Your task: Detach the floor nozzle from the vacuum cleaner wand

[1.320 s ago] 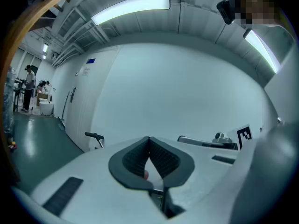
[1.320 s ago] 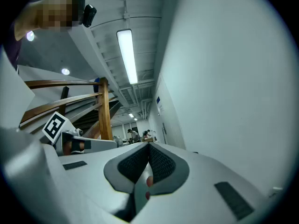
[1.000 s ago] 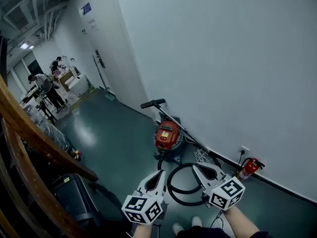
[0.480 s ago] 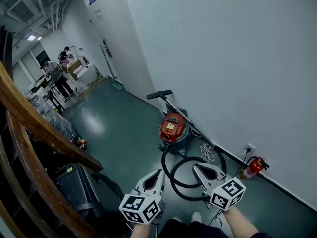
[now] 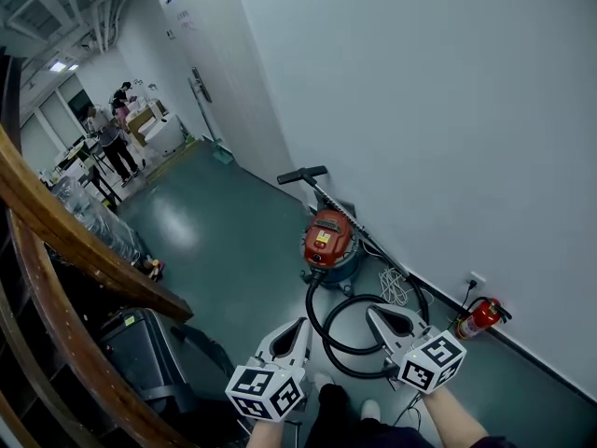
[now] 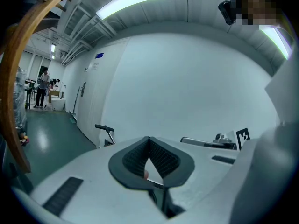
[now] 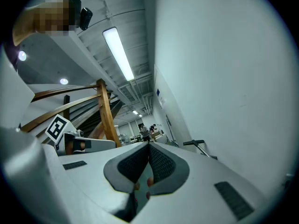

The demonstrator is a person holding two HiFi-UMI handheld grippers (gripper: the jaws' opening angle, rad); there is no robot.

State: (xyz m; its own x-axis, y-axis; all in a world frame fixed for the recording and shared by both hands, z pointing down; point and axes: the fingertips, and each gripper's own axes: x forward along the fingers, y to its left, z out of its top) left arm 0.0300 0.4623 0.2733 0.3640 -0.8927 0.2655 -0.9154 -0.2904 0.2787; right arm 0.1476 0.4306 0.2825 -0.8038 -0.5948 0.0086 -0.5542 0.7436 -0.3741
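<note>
Stepping in: a foot (image 5: 328,401) is forward now and the grippers sit a touch lower. Left gripper (image 5: 300,325) and right gripper (image 5: 372,312) have their jaws closed on nothing. The wand (image 5: 378,250) leans on the far wall (image 5: 448,110) behind the vacuum (image 5: 327,239). The black crossbar at its top is probably the nozzle (image 5: 301,175), still well out of reach.

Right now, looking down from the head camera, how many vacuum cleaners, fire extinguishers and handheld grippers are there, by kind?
Red canister vacuum cleaner: 1
Red cylindrical fire extinguisher: 1
White two-jaw grippers: 2 (left gripper, right gripper)
Total: 4
</note>
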